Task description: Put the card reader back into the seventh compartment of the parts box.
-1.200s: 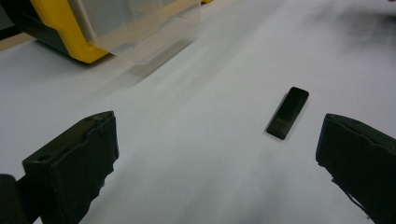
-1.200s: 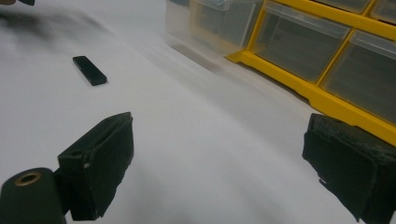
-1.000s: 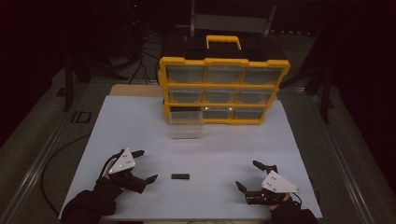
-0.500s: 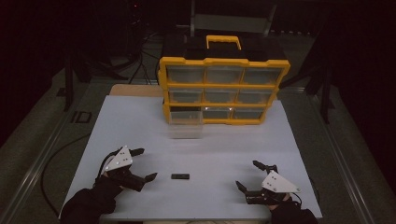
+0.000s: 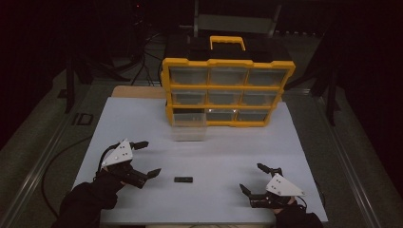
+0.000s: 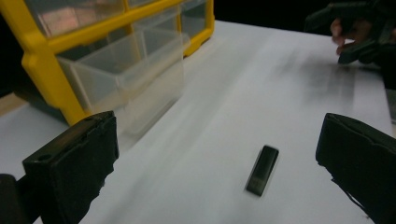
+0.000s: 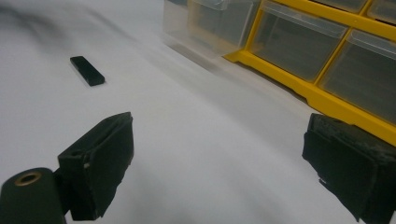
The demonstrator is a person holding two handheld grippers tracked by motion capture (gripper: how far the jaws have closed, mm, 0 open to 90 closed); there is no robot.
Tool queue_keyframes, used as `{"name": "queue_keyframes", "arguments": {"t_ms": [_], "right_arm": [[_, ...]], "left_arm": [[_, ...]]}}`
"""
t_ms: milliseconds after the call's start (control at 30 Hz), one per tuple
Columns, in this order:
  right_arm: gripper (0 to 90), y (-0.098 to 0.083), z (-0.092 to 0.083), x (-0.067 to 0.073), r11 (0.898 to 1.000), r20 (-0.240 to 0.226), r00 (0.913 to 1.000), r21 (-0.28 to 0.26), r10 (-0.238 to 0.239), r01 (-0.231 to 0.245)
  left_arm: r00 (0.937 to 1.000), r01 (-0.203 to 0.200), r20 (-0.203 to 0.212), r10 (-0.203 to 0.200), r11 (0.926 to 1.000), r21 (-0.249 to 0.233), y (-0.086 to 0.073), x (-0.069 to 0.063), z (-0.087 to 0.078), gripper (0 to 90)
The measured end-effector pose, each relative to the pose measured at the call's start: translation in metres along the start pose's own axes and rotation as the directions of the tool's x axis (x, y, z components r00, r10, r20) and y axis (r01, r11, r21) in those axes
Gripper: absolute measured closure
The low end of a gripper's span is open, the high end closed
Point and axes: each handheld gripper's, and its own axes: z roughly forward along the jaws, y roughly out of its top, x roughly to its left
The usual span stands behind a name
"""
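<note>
The yellow organizer (image 5: 227, 90) is the largest thing, standing well ahead of both grippers at the far side of the tabletop (image 5: 214, 152). It has nine clear drawer places in three rows of three, and a yellow carry handle (image 5: 228, 42) on its black top. One clear drawer (image 5: 189, 126), at the bottom left, is pulled out toward the person and rests on the tabletop; it looks empty.

The left hand-held gripper (image 5: 148, 159) rests low on the tabletop with its two jaws spread wide, holding and touching nothing. The right hand-held gripper (image 5: 257, 179) sits likewise, jaws wide apart and bare of any load. A dark-sleeved hand is behind each one.

A single small black block (image 5: 183, 179) lies flat on the tabletop, between the two grippers, near the left hand-held gripper and just off its jaw tips on the inner side, well apart from the right one.

The left gripper view looks between its own two black jaws at the block (image 6: 262, 169) just ahead, lying lengthwise away from the camera, with the pulled-out drawer (image 6: 126, 70) farther off to its left and the other hand with its gripper at the upper right. The right gripper view shows the block (image 7: 87, 70) far off to its upper left and the organizer's lower drawers (image 7: 299, 44) at close range, with dark contents faintly visible behind their clear fronts, a detail too small to make out from the high view.
</note>
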Motion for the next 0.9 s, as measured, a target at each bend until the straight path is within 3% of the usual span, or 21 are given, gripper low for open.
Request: {"name": "queue_keyframes", "arguments": {"t_ms": [500, 900], "right_arm": [[8.9, 0.000, -0.001, 0.000, 1.000, 0.002, 1.0000, -0.002, 0.007, -0.007], [8.9, 0.000, -0.001, -0.001, 1.000, 0.003, 1.0000, -0.002, 0.000, 0.000]], "left_arm": [[0.9954, -0.073, 0.060, 0.075, 0.9970, -0.025, 0.040, -0.001, 0.002, 0.0], [0.9831, -0.122, 0.133, 0.126, 0.9919, -0.033, 0.061, -0.008, 0.019, 0.0]]}}
